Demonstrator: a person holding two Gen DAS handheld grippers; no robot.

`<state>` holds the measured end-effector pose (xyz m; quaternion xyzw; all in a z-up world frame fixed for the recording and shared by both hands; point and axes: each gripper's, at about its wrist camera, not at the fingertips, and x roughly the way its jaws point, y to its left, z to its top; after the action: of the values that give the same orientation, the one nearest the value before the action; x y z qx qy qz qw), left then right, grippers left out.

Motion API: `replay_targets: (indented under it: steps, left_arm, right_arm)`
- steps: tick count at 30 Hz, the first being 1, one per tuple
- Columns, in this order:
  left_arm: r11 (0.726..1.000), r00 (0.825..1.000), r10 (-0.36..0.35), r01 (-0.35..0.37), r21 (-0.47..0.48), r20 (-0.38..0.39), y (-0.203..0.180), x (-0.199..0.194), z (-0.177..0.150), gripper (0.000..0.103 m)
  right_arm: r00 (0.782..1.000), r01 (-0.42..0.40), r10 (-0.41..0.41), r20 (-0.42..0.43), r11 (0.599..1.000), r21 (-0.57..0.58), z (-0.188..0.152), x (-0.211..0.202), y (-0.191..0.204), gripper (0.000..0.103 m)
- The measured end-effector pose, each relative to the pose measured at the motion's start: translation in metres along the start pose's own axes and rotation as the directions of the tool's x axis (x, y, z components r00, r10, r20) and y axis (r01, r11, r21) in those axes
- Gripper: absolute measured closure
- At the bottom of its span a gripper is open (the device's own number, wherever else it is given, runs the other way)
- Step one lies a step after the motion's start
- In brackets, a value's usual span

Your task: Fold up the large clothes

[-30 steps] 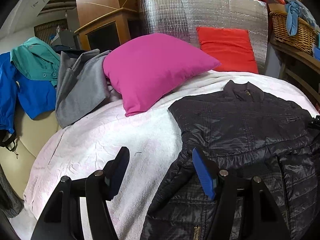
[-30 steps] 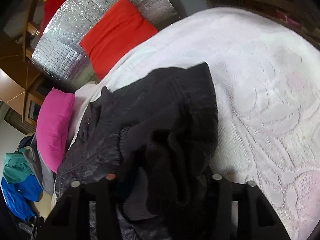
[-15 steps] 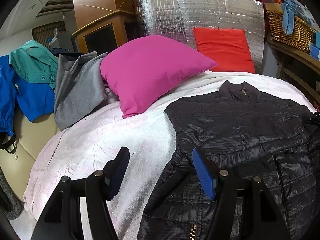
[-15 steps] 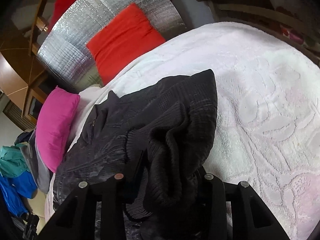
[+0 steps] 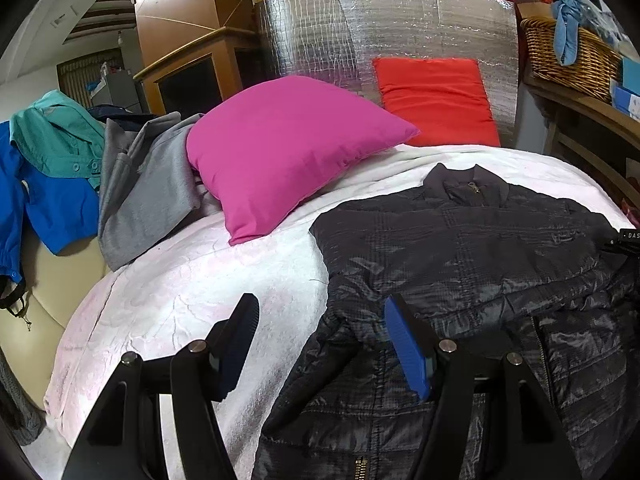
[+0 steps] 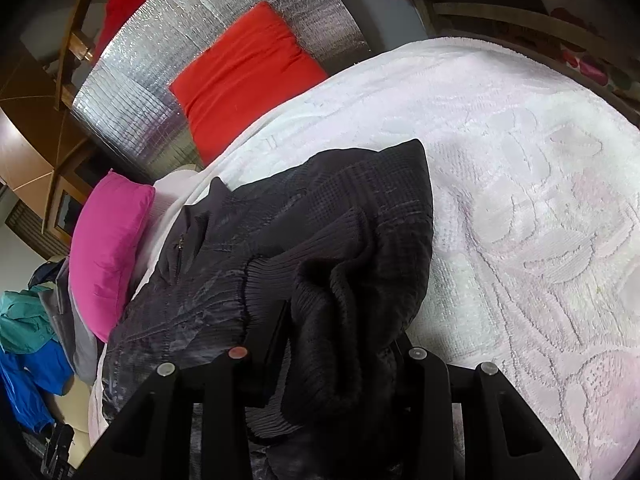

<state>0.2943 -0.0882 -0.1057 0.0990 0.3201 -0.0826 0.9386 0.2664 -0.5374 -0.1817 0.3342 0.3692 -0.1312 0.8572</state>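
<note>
— Across the white bedspread (image 5: pixel 208 280) a black quilted jacket (image 5: pixel 460 248) lies spread, collar toward twelve o'clock, zip down the front, below the pink pillow (image 5: pixel 288 152).

— And its sleeve?

— Bunched at five o'clock, ribbed cuff (image 6: pixel 336 320) crumpled between the right gripper (image 6: pixel 340 344) jaws, which have just been closing and clench it.

— The other one?

— The left gripper (image 5: pixel 320 340) hangs agape at seven o'clock, blue pads (image 5: pixel 404 348) apart, over the jacket's edge, grasping nothing.

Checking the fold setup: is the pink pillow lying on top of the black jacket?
No, the pink pillow rests on the white blanket, apart from the black jacket.
</note>
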Motion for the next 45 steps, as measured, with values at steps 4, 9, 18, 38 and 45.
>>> replay_targets:
  steps: [4,9,18,38,45]
  left_arm:
    - [1.0,1.0,0.002,-0.002,0.002,-0.003,-0.002,0.003,0.001,0.037]
    - [1.0,1.0,0.003,-0.003,0.005,-0.003,-0.005,0.007,0.004,0.037]
    - [1.0,1.0,0.01,-0.01,0.017,0.001,-0.01,0.011,0.007,0.037]
    - [0.999,1.0,0.029,-0.029,0.019,-0.005,-0.013,0.019,0.01,0.037]
    - [0.999,0.999,0.037,-0.037,0.012,0.006,-0.009,0.016,0.011,0.037]
  right_arm:
    - [1.0,0.004,-0.004,-0.013,1.0,-0.006,0.0,0.004,-0.003,0.062]
    - [1.0,-0.005,0.005,-0.026,1.0,-0.017,0.001,0.007,-0.006,0.062]
    - [0.998,-0.029,0.028,-0.051,0.999,-0.026,0.003,0.006,-0.009,0.061]
    - [0.993,-0.064,0.068,-0.096,0.997,0.038,0.003,0.007,-0.016,0.037]
    - [0.996,-0.084,0.085,0.011,0.994,-0.063,0.002,-0.015,0.009,0.055]
